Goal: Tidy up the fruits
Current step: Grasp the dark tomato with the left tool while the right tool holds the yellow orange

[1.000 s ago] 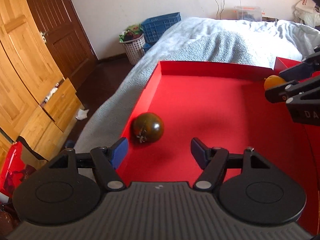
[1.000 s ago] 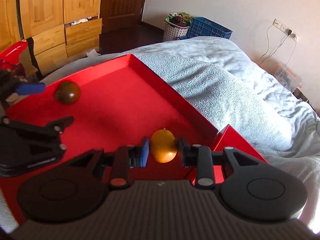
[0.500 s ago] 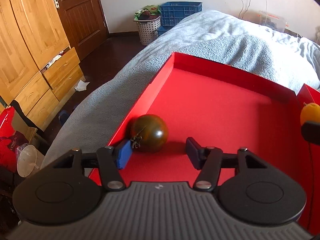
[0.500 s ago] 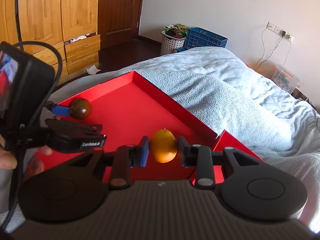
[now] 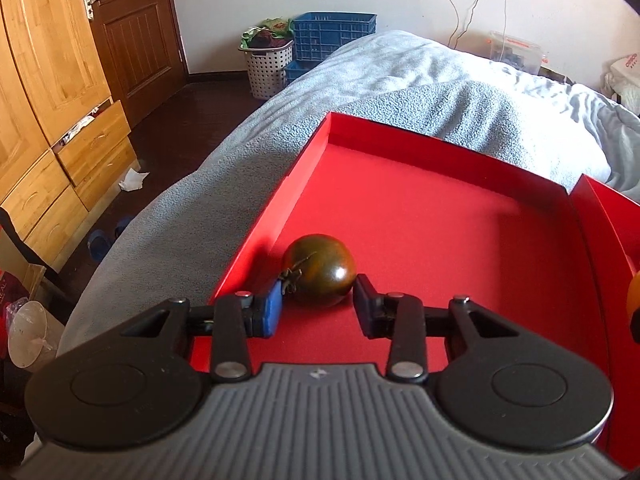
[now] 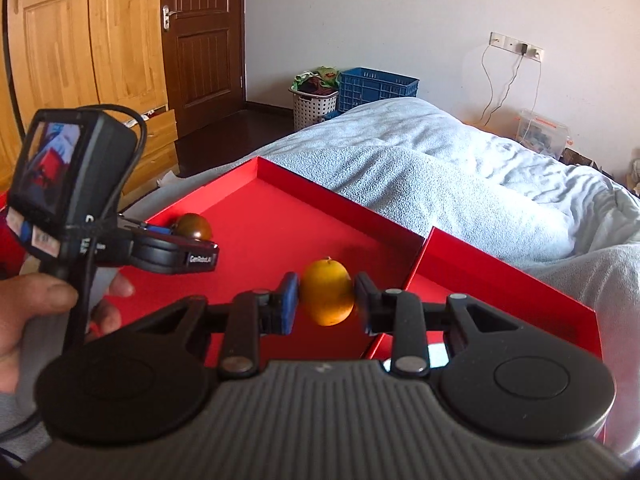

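A dark green-brown tomato (image 5: 320, 270) lies on the floor of the red tray (image 5: 280, 196), close to its left wall. My left gripper (image 5: 318, 304) is around the tomato's near half, and its jaws are closing. Both pads touch the tomato's sides. The right wrist view also shows the tomato (image 6: 196, 227), with the left gripper (image 6: 176, 234) and the hand holding it. My right gripper (image 6: 326, 300) is shut on an orange (image 6: 327, 298), held above the tray's right corner (image 6: 416, 240). A sliver of the orange (image 5: 634, 296) shows at the right edge of the left wrist view.
The tray rests on a grey-blanketed bed (image 5: 400, 92). A second red box part (image 6: 500, 280) adjoins the tray on the right. Wooden wardrobes with open drawers (image 5: 92, 136), a dark door, a laundry basket (image 5: 266, 64) and a blue crate (image 5: 332, 36) stand beyond the bed.
My left gripper moved forward to the tomato and its jaws narrowed from wide apart until they touch it. My right gripper shifted sideways with the orange still held.
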Demonstrator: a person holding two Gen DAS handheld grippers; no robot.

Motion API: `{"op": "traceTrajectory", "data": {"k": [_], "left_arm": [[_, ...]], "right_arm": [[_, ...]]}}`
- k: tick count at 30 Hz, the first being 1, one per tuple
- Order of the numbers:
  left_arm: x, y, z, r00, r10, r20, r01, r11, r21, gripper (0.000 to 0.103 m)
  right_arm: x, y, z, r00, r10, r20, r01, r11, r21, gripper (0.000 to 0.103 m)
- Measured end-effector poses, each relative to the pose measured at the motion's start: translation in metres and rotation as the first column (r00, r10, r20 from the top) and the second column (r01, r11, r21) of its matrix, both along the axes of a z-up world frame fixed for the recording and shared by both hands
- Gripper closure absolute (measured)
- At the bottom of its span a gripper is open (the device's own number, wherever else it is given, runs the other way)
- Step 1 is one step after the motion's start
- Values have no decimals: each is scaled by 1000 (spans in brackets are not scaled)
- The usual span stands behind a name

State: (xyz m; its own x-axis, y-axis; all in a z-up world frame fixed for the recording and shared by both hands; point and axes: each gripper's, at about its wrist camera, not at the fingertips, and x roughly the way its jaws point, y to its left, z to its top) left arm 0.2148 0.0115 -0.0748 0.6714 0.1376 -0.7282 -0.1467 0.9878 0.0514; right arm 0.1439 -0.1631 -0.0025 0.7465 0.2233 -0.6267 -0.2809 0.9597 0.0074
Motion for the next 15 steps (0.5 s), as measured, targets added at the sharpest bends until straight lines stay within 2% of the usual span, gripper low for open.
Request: {"op": "traceTrajectory", "data": {"k": [7, 15], "left_arm": [[-20, -3, 1, 999, -39, 11, 39, 999, 9, 60], [-43, -5, 10, 997, -63, 48, 61, 997, 39, 60]], "right_arm": [[-34, 3, -8, 999, -36, -7, 36, 997, 66, 69], [-69, 8, -10, 997, -70, 27, 66, 990, 128, 69]]}}
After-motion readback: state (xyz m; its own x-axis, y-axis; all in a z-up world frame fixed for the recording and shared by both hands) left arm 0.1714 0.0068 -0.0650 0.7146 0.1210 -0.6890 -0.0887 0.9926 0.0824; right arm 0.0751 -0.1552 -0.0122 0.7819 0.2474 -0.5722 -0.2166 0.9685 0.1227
